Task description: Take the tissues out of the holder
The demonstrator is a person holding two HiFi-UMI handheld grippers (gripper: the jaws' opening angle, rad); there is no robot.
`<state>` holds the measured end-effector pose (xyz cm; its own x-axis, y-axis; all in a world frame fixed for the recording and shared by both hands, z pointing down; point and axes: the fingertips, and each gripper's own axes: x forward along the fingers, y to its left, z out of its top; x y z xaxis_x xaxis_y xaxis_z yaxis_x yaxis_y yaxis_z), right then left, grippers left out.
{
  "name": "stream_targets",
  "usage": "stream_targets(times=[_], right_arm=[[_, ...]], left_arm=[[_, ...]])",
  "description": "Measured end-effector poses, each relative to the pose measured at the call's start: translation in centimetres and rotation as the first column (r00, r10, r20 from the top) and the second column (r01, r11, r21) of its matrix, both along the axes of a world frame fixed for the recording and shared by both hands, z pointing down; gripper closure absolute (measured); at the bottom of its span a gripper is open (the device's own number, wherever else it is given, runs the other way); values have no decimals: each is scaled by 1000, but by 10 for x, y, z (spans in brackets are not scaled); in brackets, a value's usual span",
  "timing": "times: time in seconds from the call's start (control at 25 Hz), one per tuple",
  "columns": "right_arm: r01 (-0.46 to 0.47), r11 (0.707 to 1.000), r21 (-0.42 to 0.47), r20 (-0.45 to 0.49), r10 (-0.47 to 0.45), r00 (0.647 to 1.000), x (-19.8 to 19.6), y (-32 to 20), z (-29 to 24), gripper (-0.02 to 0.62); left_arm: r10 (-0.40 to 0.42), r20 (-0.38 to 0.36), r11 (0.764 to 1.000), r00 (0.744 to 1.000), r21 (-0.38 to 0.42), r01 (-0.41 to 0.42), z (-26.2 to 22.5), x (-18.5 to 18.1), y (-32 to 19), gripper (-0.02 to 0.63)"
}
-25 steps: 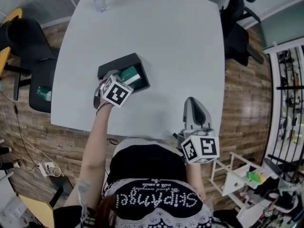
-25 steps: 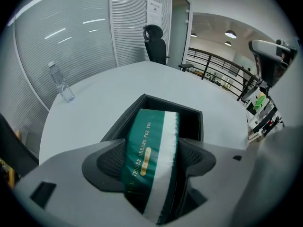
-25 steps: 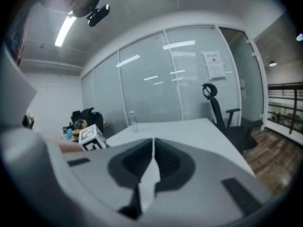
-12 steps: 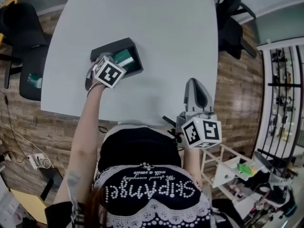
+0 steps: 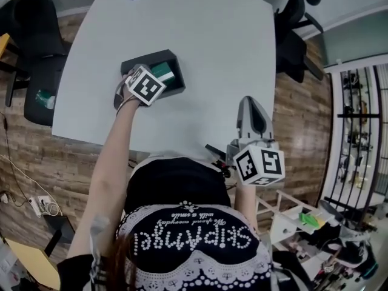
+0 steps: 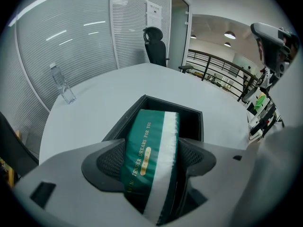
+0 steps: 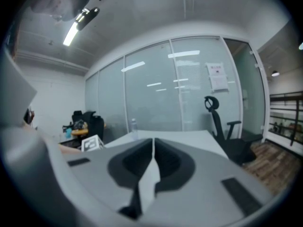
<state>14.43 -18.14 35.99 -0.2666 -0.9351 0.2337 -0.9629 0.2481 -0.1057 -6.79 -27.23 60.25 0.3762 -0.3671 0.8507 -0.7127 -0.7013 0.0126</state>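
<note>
L claw point(image 6: 150, 159) is squeezing tissue pack point(image 6: 151, 124) in holder point(image 6: 190, 115); pull straight up, slow. R claw point(image 7: 152, 161) is sitting closed, empty.

Your tissue pack point(image 6: 150, 126) is dark green with a white band and gold lettering. Its holder point(image 6: 191, 119) is black. The table point(image 5: 206, 41) is pale grey and the floor point(image 5: 36, 156) is brown wood planks. Your left gripper point(image 6: 150, 162) and right gripper point(image 7: 152, 160) are grey with black pads and black-and-white square markers.

Green tissue pack point(image 6: 149, 150) sits in black holder point(image 6: 191, 119).
</note>
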Motion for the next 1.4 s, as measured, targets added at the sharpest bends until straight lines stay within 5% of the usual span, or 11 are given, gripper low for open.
stream_targets(times=[0.48, 1.04, 1.4], right_arm=[[-20, 1000, 9, -3, 20, 1000, 1, 12, -1, 560], [-34, 999, 30, -4, 35, 999, 13, 9, -8, 560], [-23, 999, 35, 6, 23, 1000, 13, 6, -7, 560]], left_arm=[[4, -3, 999, 1000, 48, -4, -4, -4, -6, 241], [18, 6, 1000, 1000, 17, -18, -4, -5, 3, 250], [-4, -11, 993, 1000, 116, 5, -35, -5, 5, 255]])
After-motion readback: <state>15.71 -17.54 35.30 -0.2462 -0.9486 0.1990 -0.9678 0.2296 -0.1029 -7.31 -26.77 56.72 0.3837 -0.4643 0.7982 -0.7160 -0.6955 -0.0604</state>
